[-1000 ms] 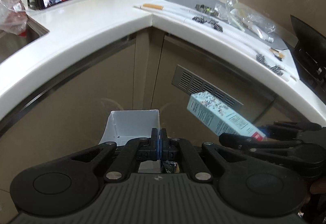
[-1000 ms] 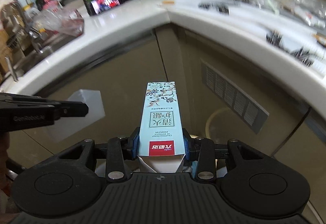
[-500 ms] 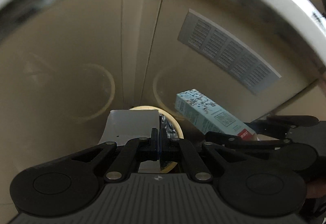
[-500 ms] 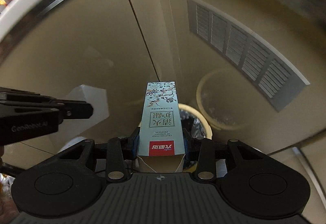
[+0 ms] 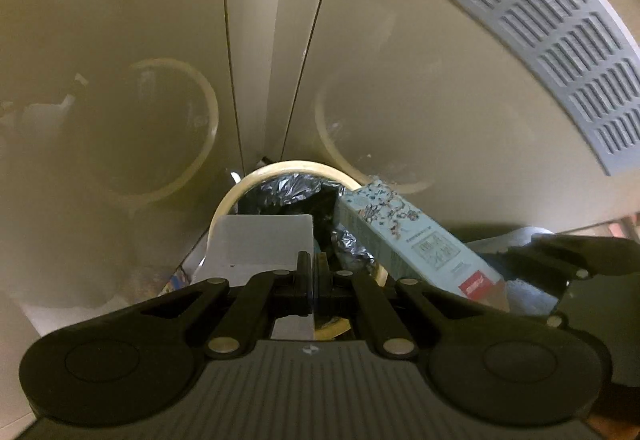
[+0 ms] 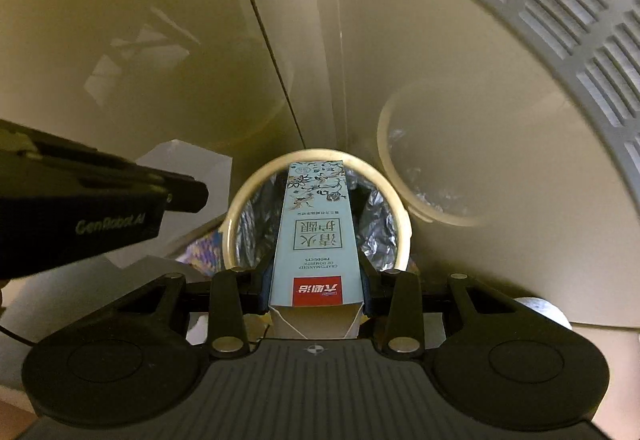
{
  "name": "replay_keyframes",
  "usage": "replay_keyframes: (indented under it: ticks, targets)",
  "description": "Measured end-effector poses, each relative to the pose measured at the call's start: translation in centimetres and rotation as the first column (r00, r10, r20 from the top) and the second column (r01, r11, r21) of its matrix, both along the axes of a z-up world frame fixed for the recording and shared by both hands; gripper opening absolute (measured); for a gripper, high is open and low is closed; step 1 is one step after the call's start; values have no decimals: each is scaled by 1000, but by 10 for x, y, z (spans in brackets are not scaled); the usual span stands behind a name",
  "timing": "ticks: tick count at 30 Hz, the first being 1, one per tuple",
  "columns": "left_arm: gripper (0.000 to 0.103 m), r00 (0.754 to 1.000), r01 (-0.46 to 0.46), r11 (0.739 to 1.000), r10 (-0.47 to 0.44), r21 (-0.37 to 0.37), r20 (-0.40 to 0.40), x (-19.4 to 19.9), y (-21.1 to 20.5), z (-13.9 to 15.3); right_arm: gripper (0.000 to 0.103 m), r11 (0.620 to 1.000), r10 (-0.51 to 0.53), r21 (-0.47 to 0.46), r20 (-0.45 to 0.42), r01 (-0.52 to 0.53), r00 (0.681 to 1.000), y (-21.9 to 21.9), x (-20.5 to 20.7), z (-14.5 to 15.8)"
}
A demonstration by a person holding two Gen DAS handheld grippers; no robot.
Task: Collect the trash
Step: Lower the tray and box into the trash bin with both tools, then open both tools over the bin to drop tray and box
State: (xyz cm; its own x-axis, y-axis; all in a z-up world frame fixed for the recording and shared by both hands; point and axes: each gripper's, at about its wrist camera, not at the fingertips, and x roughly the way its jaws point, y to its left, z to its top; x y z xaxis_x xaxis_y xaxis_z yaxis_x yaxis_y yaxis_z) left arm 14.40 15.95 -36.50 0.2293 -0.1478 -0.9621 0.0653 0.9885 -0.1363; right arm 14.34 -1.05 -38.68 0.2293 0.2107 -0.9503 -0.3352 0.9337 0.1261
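1. Your right hand-held gripper (image 6: 316, 292) was clamped on the blue carton (image 6: 314, 240), its long axis running straight ahead from the jaws, far end over the bin.
2. Your left hand-held gripper (image 5: 314, 280) was pinched shut on a white box (image 5: 260, 244), beside the carton.
3. Just beyond and below both lay the bin's rim (image 6: 248, 192), bag-lined; cabinet doors (image 5: 120, 40) crowded close behind it.

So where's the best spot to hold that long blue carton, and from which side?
Grip the blue carton near its open end, across its two narrow sides, as the right hand-held gripper does. Coming from behind that end leaves the long body pointing forward, over the bin.
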Motion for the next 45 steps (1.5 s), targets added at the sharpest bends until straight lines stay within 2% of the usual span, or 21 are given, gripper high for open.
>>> replay_keyframes:
  ticks: [17, 35, 36, 37, 38, 39, 40, 41, 43, 45]
  targets:
    - [0, 995, 5, 999, 0, 44, -102, 35, 1, -63, 42, 998, 1, -61, -70, -5, 998, 9, 31, -47]
    - [1, 989, -19, 997, 30, 72, -144, 53, -7, -85, 43, 996, 10, -85, -65, -16, 998, 16, 38, -59]
    - [11, 989, -32, 998, 41, 63, -144, 54, -5, -84, 52, 996, 5, -86, -56, -10, 998, 16, 39, -59]
    - [40, 988, -45, 998, 52, 51, -148, 55, -2, -84, 58, 996, -1, -95, -52, -4, 999, 15, 40, -59]
    - [62, 987, -56, 998, 61, 37, -150, 55, 1, -83, 70, 995, -9, -97, -51, 4, 999, 15, 40, -58]
    - [97, 987, -71, 997, 75, 34, -143, 55, 4, -82, 76, 996, -18, -90, -49, 13, 999, 14, 41, -57]
    - [102, 989, -88, 996, 91, 32, -116, 52, 7, -77, 78, 996, -21, -82, -47, 17, 999, 13, 40, -55]
    - [103, 991, -97, 995, 99, 28, -90, 49, 9, -73, 81, 997, -17, -79, -48, 13, 999, 12, 39, -54]
    - [103, 987, -103, 994, 105, 24, -118, 47, 13, -70, 87, 996, -1, -91, -56, -4, 998, 11, 36, -53]
    - [103, 982, -123, 992, 124, 19, -144, 43, 17, -67, 88, 994, 4, -105, -62, -11, 998, 11, 33, -52]
